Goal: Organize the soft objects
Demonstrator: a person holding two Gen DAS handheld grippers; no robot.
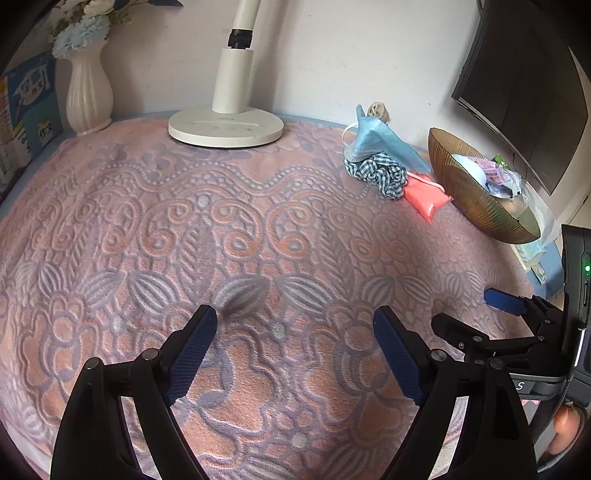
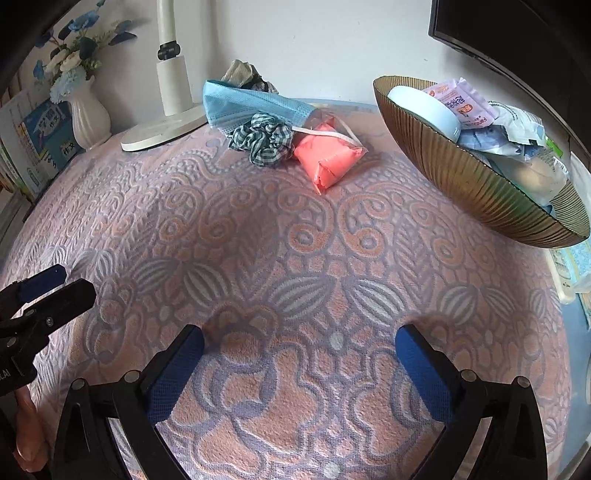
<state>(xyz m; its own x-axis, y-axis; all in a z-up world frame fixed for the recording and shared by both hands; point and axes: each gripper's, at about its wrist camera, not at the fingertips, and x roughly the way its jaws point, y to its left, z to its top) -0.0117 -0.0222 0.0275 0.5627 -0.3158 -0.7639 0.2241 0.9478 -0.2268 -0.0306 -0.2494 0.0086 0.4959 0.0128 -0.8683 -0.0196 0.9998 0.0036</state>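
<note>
You see only the stem of the white lamp (image 1: 236, 74); its head runs off the top edge in both views. The flowers (image 1: 86, 22) in the vase (image 1: 88, 96) are cropped at the top in the left wrist view. The dark screen (image 2: 517, 33) is cut by the right edge. Under the blue face mask (image 2: 255, 103), near the blanket's far edge, a crumpled pale item (image 2: 240, 72) is mostly covered, so you cannot tell what it is. The ribbed bowl (image 2: 480, 192) hides most of its contents; the packet print is too small to read. The book (image 1: 29, 110) at the left edge is cut off.
</note>
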